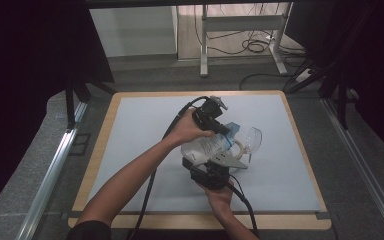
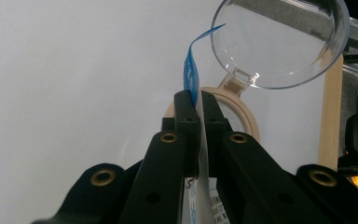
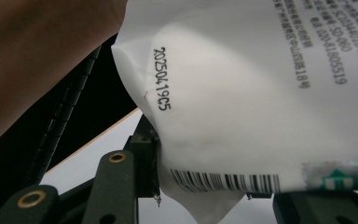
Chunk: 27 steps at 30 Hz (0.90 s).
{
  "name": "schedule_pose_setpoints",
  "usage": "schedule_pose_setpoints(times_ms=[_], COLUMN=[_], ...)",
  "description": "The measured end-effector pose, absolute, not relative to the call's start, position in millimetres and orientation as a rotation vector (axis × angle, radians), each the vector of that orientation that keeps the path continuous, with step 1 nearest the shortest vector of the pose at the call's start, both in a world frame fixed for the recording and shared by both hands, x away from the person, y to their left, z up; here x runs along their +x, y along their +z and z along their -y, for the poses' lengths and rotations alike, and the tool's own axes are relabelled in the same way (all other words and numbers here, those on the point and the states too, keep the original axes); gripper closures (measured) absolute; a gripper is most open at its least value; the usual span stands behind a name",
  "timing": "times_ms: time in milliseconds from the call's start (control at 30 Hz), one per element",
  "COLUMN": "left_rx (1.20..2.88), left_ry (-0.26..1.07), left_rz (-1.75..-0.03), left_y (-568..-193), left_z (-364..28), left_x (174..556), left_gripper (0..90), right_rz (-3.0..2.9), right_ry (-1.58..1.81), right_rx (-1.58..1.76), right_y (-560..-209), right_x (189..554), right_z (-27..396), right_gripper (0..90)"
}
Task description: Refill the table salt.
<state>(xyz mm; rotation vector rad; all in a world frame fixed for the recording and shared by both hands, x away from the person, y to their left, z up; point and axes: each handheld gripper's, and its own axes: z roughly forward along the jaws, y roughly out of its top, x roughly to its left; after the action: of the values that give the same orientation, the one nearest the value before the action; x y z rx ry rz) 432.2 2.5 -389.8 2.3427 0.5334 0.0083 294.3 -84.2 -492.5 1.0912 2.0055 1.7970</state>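
Note:
A white pouch (image 1: 204, 145) with black print, a barcode and a blue top strip hangs above the mat, stretched between both grippers. My left gripper (image 1: 224, 131) is shut on that blue top edge (image 2: 190, 77), the jaws pinching the thin film (image 2: 196, 100). My right gripper (image 1: 213, 156) comes from below and is shut on the pouch's lower end (image 3: 242, 93), its jaws (image 3: 214, 183) either side of the barcode. Just beyond the pouch stands a jar with a beige rim (image 2: 248, 116) and a clear hinged lid (image 2: 279, 42) swung open; in the high view the lid (image 1: 254, 137) lies right of the pouch.
The pale blue mat (image 1: 145, 130) covers a wooden board (image 1: 105, 135) with grey carpet around it. Metal rails (image 1: 50, 175) run along both sides. Desk legs and cables (image 1: 250, 45) stand behind the table, with dark curtains at left and right.

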Motion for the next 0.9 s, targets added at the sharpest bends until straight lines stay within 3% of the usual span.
schedule_pose_setpoints(times_ms=[900], left_rx=[2.337], left_ry=[0.008], left_rz=[-0.533], left_y=[-389.3], left_z=[-3.0], left_x=[433.1], left_gripper=[89.6], right_rz=[-2.006], right_ry=[1.795], right_rx=[1.083], right_y=[-491.9], right_x=[295.2], right_z=[84.5], right_gripper=[56.5])
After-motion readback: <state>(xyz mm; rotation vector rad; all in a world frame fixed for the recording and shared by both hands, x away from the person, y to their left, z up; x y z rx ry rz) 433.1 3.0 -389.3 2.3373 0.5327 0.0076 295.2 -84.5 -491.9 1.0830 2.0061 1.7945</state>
